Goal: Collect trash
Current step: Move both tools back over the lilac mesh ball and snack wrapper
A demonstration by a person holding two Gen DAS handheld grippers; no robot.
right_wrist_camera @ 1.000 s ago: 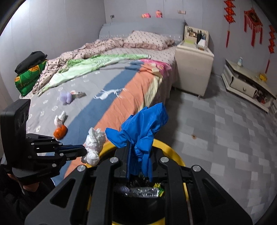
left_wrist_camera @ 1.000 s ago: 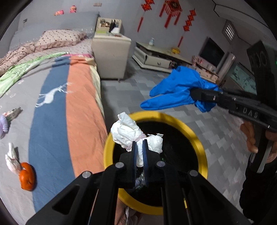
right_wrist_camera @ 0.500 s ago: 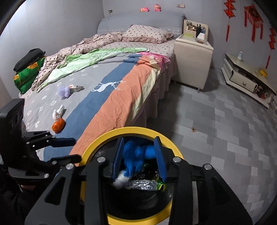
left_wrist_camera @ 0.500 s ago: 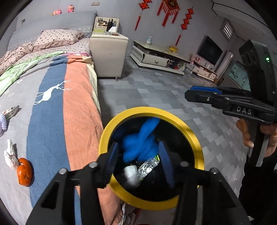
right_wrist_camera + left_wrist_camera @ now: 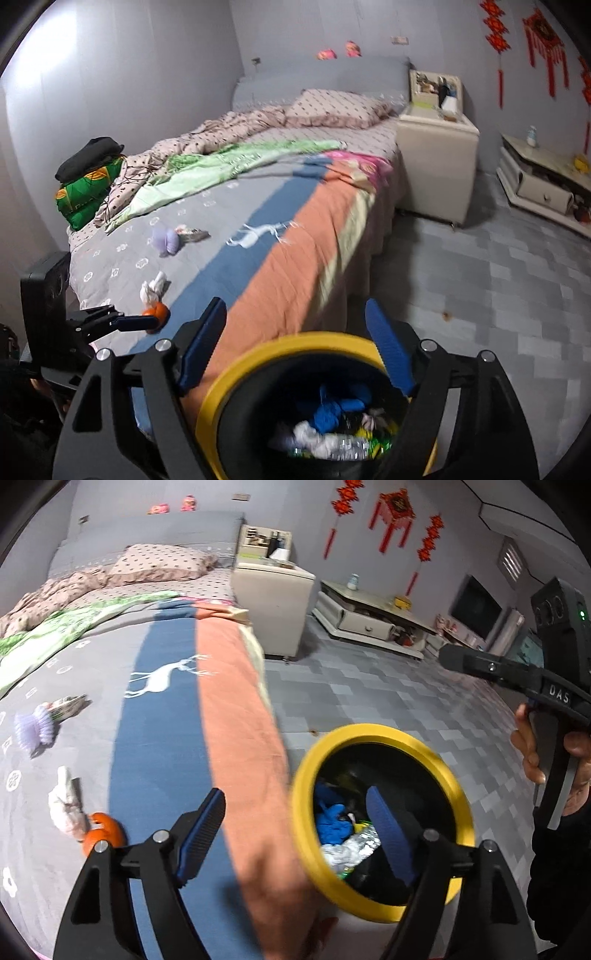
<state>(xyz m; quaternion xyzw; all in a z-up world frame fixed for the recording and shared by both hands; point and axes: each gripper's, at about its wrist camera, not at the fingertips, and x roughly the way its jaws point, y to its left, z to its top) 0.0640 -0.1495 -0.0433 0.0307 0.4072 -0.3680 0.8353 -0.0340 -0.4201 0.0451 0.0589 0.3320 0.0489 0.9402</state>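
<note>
Lying on the grey part of the bedspread (image 5: 74, 878) are the pieces of trash not yet collected: a crumpled white tissue (image 5: 66, 808) touching an orange peel (image 5: 105, 836), and further up the bed a lilac pleated paper cup (image 5: 35, 729) beside a flat foil wrapper (image 5: 68, 705). The yellow-rimmed bin (image 5: 380, 734) stands on the floor against the side of the bed, and inside it are a blue glove (image 5: 330, 819), white tissue and a crinkled clear wrapper.

Both claws are empty and their jaws are opening, with nothing between the pads. The left gripper (image 5: 295, 834) hangs over the bed edge and bin rim; the right gripper (image 5: 295, 343) hangs above the bin, held by a hand (image 5: 546, 760) that shows in the left view.

The tissue is likely very light and soft; it should collapse under the pads, so a pinch across its bulkiest fold ought to hold, while a shallow bite may only pull off a corner. The peel looks firmer and curved, perhaps a little slick, and is best taken across its raised edge. The paper cup would crush easily, so a grip on its pleated wall should do. The wrapper lies flat and thin, and is probably the hardest to lift off soft bedding: nipping a raised end seems the safest, since the bedspread may bunch up between the pads
</note>
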